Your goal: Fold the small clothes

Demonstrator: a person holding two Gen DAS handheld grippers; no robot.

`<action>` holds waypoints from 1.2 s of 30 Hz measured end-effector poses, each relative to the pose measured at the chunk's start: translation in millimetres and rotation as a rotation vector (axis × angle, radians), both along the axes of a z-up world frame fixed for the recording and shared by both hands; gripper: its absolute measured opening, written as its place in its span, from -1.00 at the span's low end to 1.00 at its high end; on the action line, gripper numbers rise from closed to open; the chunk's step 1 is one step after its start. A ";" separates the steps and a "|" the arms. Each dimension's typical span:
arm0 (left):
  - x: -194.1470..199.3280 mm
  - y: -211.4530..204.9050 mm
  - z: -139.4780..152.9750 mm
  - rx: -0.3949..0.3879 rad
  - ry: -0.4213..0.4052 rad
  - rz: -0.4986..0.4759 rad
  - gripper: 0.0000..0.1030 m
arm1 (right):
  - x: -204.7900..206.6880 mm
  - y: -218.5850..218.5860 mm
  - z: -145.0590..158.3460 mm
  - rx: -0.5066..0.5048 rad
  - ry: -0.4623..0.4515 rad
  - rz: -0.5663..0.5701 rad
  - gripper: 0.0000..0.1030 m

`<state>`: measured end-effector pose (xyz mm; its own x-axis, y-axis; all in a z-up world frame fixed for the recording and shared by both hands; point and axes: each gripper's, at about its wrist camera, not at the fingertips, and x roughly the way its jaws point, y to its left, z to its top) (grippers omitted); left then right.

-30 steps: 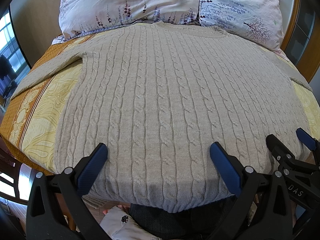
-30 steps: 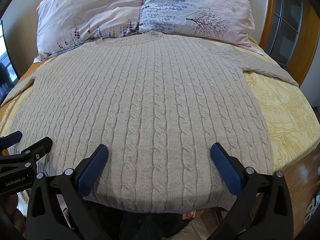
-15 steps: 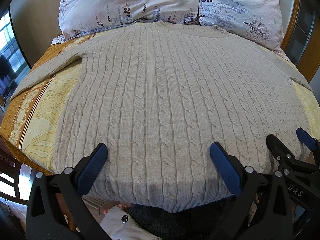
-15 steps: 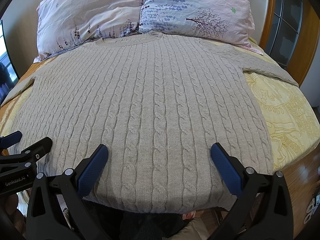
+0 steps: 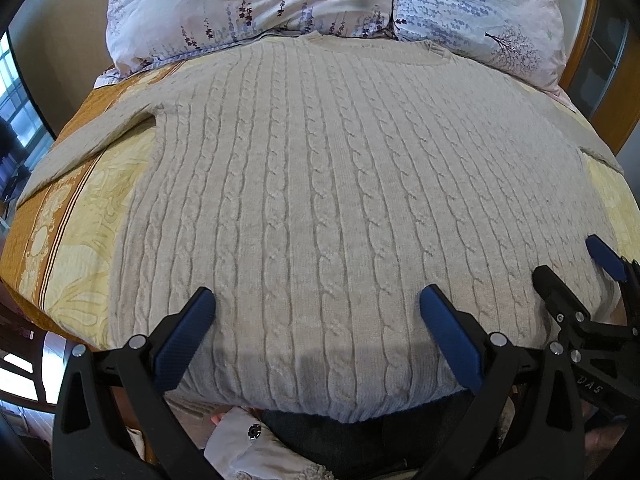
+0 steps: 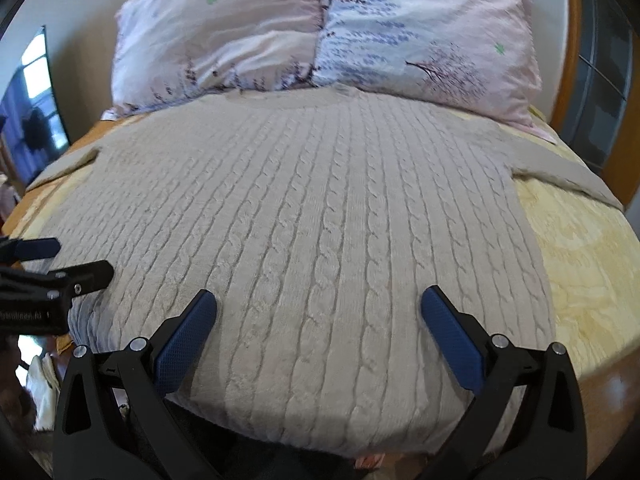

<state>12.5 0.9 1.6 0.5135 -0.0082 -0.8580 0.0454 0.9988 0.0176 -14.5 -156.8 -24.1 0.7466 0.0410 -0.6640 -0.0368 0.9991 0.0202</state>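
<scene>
A beige cable-knit sweater lies flat on the bed, collar toward the pillows, both sleeves spread out to the sides. My left gripper hovers open over the hem's left half with nothing between its blue pads. My right gripper is open above the hem's right half, also holding nothing. The right gripper shows at the right edge of the left wrist view, and the left gripper shows at the left edge of the right wrist view. The right wrist view is blurred.
Two floral pillows lean at the head of the bed. A yellow and orange patterned bedspread shows on both sides of the sweater. A wooden headboard rises at the right. A person's clothing is below the hem.
The right wrist view has shifted and blurred: the right gripper has swung so the pillows sit lower and more central. The left gripper has hardly moved. Both stay open.
</scene>
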 end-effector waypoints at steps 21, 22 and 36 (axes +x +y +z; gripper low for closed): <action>96.9 16.4 44.2 -0.104 -0.182 -0.139 0.97 | 97.4 -329.0 6.6 0.797 0.059 -0.732 -0.07; 101.2 16.0 45.6 -0.101 -0.188 -0.141 0.97 | 98.1 -331.0 7.2 0.800 0.054 -0.741 -0.07; 149.4 25.4 35.3 -0.203 -0.114 -0.143 0.97 | 105.1 -372.0 4.8 0.750 -0.025 -0.869 -0.61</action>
<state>161.9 26.3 36.8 0.5878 -0.2535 -0.7683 0.1950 0.9660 -0.1695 90.7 -528.8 -19.2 0.7290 -0.1157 -0.6747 0.6504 0.4245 0.6299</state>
